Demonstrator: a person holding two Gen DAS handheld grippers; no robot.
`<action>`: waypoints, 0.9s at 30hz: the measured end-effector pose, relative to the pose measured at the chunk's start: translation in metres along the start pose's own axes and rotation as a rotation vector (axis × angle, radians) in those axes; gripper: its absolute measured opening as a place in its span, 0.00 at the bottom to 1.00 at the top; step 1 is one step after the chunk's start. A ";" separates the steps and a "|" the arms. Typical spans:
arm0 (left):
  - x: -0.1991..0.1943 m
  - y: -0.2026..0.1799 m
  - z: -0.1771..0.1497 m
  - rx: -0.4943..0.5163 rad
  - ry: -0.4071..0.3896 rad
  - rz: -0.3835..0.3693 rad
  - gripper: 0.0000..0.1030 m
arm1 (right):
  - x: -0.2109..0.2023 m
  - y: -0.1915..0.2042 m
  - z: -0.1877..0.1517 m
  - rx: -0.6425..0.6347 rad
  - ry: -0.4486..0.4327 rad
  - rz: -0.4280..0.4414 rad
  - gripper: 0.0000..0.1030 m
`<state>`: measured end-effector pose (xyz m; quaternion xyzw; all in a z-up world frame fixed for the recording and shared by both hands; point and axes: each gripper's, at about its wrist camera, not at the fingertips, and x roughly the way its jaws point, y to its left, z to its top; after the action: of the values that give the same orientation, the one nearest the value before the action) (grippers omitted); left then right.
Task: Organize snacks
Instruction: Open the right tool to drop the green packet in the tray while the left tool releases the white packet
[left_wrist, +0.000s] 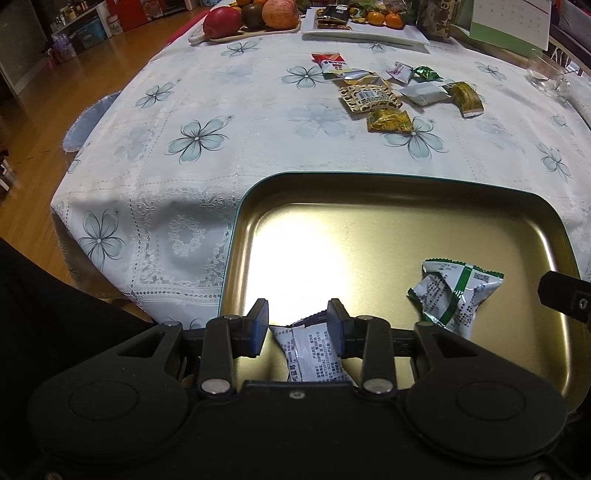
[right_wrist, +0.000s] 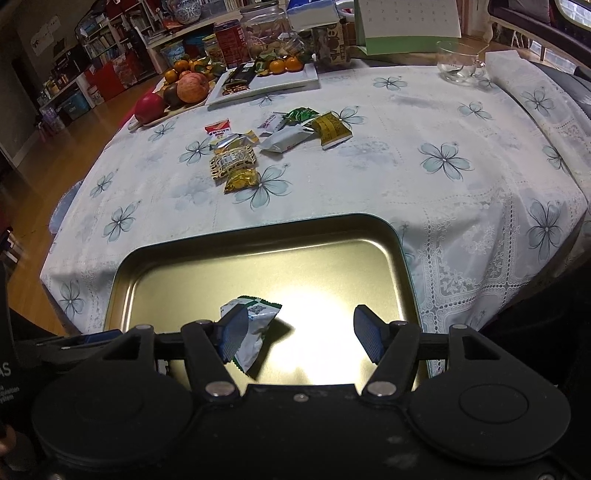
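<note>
A gold metal tray (left_wrist: 388, 221) (right_wrist: 258, 258) lies at the near table edge. In it lies a white-and-green snack packet (left_wrist: 454, 295) (right_wrist: 255, 328). My left gripper (left_wrist: 297, 325) is open over the tray's near left part; a white packet with print (left_wrist: 314, 354) lies between and below its fingers, touching the right pad. My right gripper (right_wrist: 299, 332) is wide open and empty over the tray, its left finger in front of the white-and-green packet. A pile of several wrapped snacks (left_wrist: 391, 92) (right_wrist: 258, 147) lies further back on the floral tablecloth.
At the far edge stand a fruit board with apples (left_wrist: 251, 18) (right_wrist: 177, 92), a white plate with sweets and tangerines (left_wrist: 362, 26) (right_wrist: 266, 77), a glass cup (right_wrist: 458, 66), jars and a calendar (right_wrist: 406, 22). The table drops off to a wooden floor on the left.
</note>
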<state>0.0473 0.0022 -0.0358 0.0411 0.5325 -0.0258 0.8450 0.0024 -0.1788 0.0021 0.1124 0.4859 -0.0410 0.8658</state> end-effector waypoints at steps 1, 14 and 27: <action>0.000 0.000 0.000 0.000 0.000 0.000 0.44 | 0.000 0.001 0.000 -0.006 0.000 -0.003 0.65; 0.001 0.001 0.002 -0.002 0.002 0.007 0.44 | 0.002 0.000 0.001 -0.006 -0.002 -0.086 0.71; 0.001 -0.001 0.000 0.015 0.000 0.020 0.44 | 0.009 0.025 -0.004 -0.216 0.012 -0.137 0.85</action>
<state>0.0481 0.0008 -0.0369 0.0527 0.5319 -0.0212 0.8449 0.0083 -0.1532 -0.0035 -0.0148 0.4991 -0.0469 0.8652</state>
